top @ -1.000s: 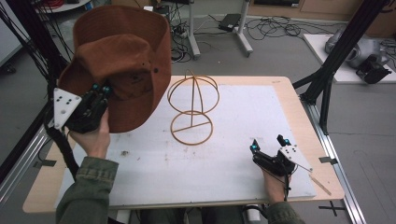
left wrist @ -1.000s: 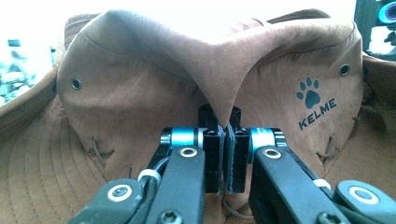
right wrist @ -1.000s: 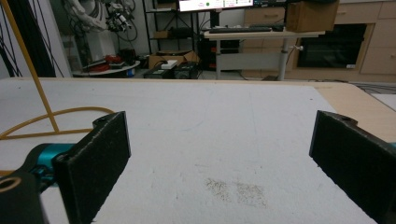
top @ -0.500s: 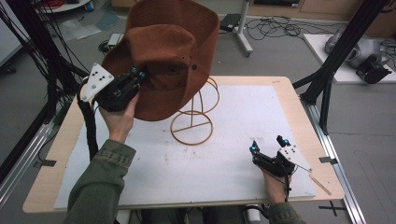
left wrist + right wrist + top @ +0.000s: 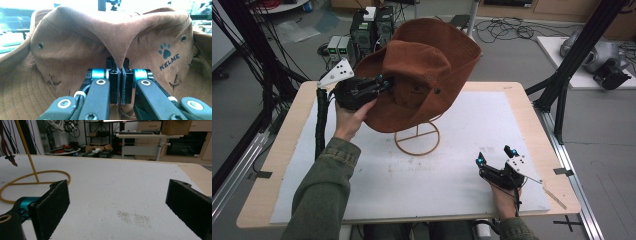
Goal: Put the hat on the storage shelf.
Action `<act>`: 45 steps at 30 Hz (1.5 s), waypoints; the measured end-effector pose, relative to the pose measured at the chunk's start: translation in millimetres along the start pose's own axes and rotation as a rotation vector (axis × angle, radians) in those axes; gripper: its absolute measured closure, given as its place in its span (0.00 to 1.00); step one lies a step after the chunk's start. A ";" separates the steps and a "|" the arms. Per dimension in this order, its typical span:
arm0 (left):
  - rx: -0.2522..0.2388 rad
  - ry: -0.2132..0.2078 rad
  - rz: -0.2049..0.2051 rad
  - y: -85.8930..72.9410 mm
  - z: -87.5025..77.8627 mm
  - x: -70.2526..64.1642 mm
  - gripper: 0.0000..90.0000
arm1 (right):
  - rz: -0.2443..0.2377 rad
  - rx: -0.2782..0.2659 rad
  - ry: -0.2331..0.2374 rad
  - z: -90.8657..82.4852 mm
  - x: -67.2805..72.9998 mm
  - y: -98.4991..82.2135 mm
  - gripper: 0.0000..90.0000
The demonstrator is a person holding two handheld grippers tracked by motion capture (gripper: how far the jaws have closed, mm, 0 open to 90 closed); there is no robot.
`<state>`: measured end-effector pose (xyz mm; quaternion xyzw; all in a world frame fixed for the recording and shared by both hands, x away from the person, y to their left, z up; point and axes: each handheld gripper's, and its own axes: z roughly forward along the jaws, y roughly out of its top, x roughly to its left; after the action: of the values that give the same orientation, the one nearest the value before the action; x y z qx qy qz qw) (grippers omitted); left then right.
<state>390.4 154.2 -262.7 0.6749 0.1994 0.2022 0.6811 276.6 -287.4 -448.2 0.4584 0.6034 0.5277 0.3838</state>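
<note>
High view: hat (image 5: 427,70) has travelled from left of the wire stand (image 5: 417,140) to over its top, so seating it looks close. Right gripper (image 5: 495,156) idle near stand.
Left gripper view: left gripper (image 5: 119,82) clamped on crown fold.
Right gripper view: jaws spread, empty.

Hat (image 5: 422,70) now rightward, above wire stand (image 5: 417,139)

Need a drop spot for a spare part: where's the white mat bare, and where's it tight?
Bare: the white mat between the gold wire hat stand and the open right gripper, and its far right corner. Also the strip left of the stand's ring, beside the green sleeve. Crowded: over the stand, where the left gripper holds the brown suede hat.
</note>
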 end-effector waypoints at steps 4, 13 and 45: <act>0.035 -0.013 0.008 2.1 2.8 1.0 0.97 | 0.002 -0.001 0.003 -0.3 0.4 0.3 0.05; 0.125 -0.033 0.033 3.0 10.2 2.0 0.97 | 0.015 -0.019 -0.010 -2.4 -1.3 1.7 0.05; 0.096 0.000 0.081 1.3 2.2 -9.0 0.44 | 0.019 -0.037 -0.027 -4.9 -4.2 3.8 0.05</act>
<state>384.0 147.4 -261.5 0.7144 0.1815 0.2199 0.6390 273.7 -292.7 -443.9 0.4640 0.5839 0.5362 0.3953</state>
